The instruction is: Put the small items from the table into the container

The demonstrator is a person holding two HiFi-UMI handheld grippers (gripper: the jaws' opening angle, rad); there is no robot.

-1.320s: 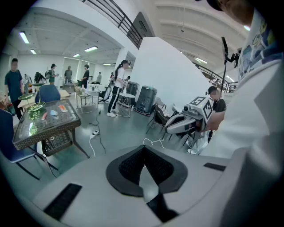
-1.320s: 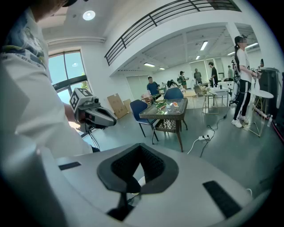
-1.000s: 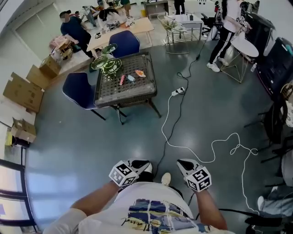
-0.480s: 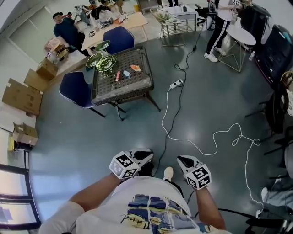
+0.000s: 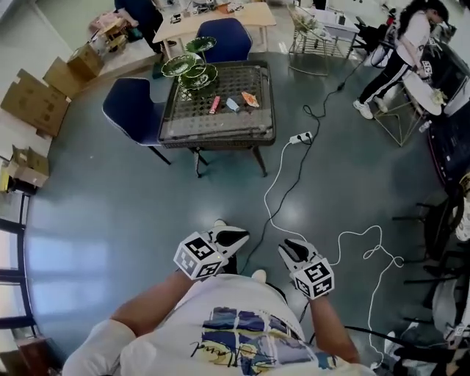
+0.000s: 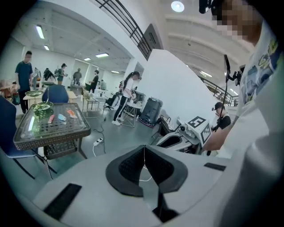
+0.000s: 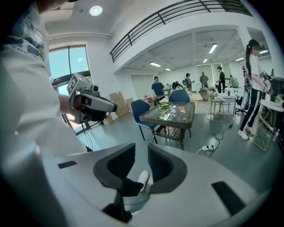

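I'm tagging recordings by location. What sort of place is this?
Probably a big open indoor workspace or lab hall, not a home. A wicker table with chairs stands alone mid-floor, opened cardboard boxes lie along the wall, and a railed gallery runs overhead.

A red stick (image 5: pixel 214 104), a pale blue piece (image 5: pixel 232 104) and an orange piece (image 5: pixel 250 99) lie flat in 1 row on the table (image 5: pixel 220 126). The green glass container (image 5: pixel 192 68) stands at the table's far left corner, near them, not touching.
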